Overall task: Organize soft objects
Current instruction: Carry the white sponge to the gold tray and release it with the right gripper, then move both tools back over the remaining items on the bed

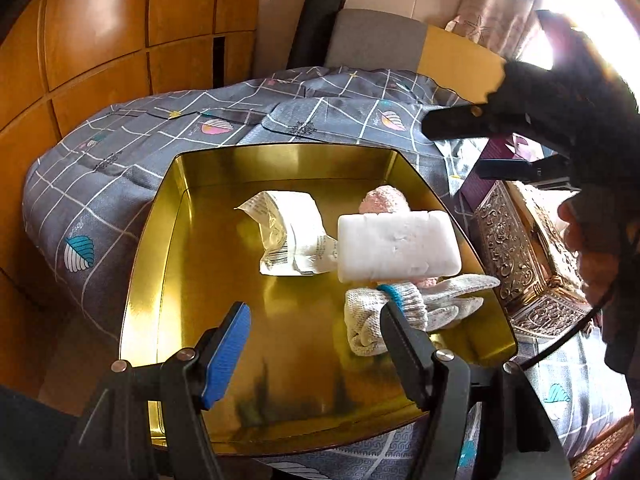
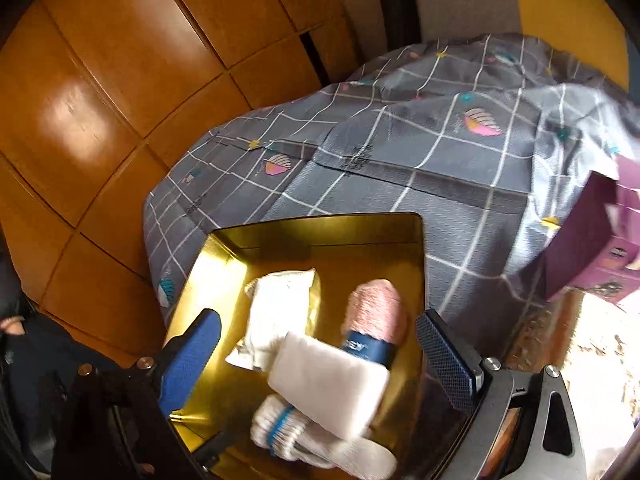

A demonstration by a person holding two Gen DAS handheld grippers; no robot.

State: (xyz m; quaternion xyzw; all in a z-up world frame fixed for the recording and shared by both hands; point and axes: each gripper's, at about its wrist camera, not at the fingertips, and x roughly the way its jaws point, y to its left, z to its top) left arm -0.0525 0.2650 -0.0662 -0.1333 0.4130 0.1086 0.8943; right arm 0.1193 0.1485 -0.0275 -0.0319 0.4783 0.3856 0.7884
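A gold tin tray (image 1: 280, 151) (image 2: 320, 222) sits on the bed. Inside lie a white plastic packet (image 1: 288, 236) (image 2: 280, 312), a pink fluffy roll (image 1: 384, 196) (image 2: 376, 308) with a blue band, white knitted gloves (image 1: 400, 312) (image 2: 304, 436) with a blue cuff, and a white sponge block (image 1: 396, 246) (image 2: 328, 380) over the roll and gloves. My left gripper (image 1: 316, 344) hovers open over the tray's near part, holding nothing. My right gripper (image 2: 320, 360) (image 1: 472, 148) stands wide open above the sponge, which looks blurred; its pads (image 2: 192, 356) do not touch it.
A grey checked quilt (image 1: 120, 168) (image 2: 440, 168) covers the bed around the tray. An ornate metal box (image 1: 516, 248) stands right of the tray, with a purple box (image 2: 592, 248) beyond. Wooden wardrobe panels (image 1: 80, 40) rise on the left. A person's hand (image 1: 576, 232) is at right.
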